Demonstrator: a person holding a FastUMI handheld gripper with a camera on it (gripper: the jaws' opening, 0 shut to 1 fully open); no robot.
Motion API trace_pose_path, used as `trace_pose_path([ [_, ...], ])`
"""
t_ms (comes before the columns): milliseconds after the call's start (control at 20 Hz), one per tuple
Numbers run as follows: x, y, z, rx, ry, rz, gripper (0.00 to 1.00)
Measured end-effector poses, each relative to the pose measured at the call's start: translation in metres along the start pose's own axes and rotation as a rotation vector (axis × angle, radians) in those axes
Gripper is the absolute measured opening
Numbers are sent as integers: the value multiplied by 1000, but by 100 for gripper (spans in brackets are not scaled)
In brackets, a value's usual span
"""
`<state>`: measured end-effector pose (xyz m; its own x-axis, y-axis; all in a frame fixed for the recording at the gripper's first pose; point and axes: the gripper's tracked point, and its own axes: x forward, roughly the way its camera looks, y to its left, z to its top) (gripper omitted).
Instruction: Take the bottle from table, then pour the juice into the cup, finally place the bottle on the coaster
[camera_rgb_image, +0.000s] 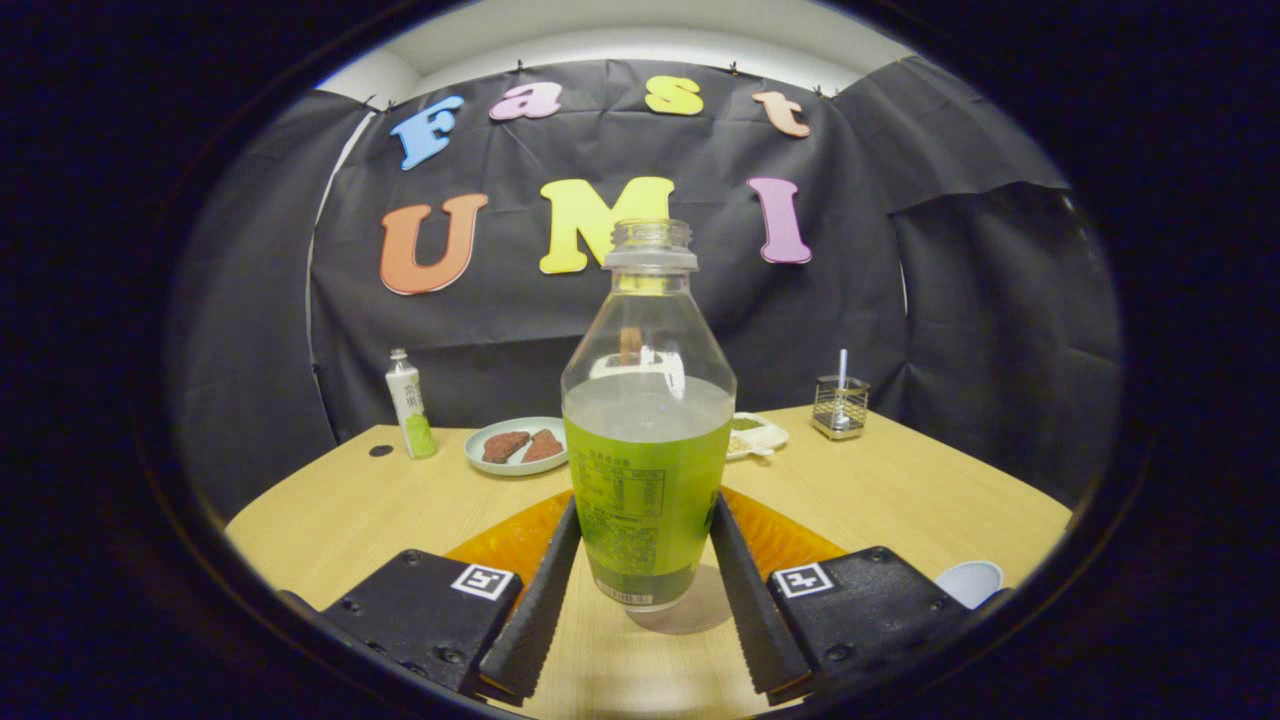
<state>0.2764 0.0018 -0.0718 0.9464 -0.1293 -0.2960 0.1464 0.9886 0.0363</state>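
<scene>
My gripper (640, 560) has its two ribbed fingers (535, 600) set apart on either side of the bottle (645, 440), both close against its lower label; whether the pads actually press on it or only flank it I cannot tell. The bottle stands upright between the fingers, long axis vertical, its uncapped neck pointing to twelve o'clock; its base sits over the wooden table (900, 490), and I cannot tell whether it touches the top. It is clear above and holds green juice to roughly the middle of its height; the print on its label is too small to make out. Just behind it, at ten and two o'clock of its base, an orange coaster (500, 540) shows in two parts, its middle hidden by the bottle and my fingers. At four o'clock a pale cup (970, 580) is cut off behind my gripper's body; its contents are not visible. Beyond, at eleven o'clock, a plate (515, 445) carries two reddish-brown pieces; left of it stands a small capped bottle (410, 405); at one o'clock lies a white tray (755, 433), mostly hidden, and farther right a mesh holder (840, 405) with a thin stick in it.
</scene>
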Motion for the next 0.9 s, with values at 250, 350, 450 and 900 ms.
trace_pose_path([
  [250, 26, -18, -21, 0, 40, -26, 80],
  [350, 33, -19, -26, -4, 55, -24, 80],
  [450, 37, -20, -32, -16, 68, -22, 81],
  [900, 38, -23, -39, -42, 88, -26, 84],
])
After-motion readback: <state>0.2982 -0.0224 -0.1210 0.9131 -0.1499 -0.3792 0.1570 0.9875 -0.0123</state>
